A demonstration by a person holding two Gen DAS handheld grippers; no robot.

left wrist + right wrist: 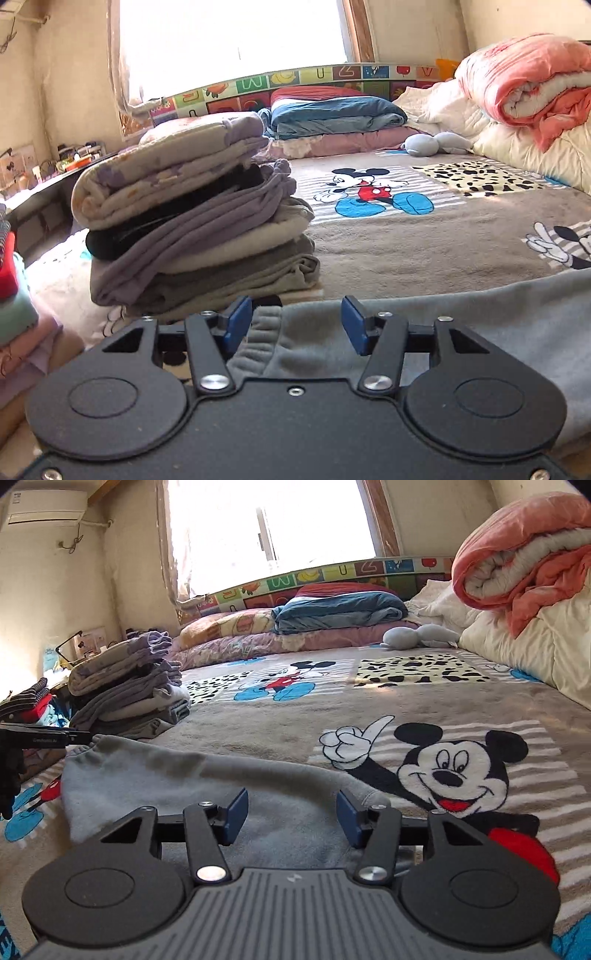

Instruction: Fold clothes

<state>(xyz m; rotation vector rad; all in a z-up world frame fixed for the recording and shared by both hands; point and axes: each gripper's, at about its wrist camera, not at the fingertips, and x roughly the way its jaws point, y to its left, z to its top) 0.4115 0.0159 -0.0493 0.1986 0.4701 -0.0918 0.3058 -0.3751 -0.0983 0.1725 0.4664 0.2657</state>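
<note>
A grey fleece garment lies flat on the Mickey Mouse blanket; its gathered waistband sits between my left gripper's open blue pads. In the right wrist view the same garment spreads under my right gripper, which is open and empty above its right end. The left gripper shows at the garment's far left edge. A stack of folded clothes stands just beyond the garment on the left, also seen in the right wrist view.
A second pile of folded clothes lies at the far left. Folded quilts and pillows line the headboard. A rolled pink duvet on a cream quilt fills the right side. A grey plush toy lies near them.
</note>
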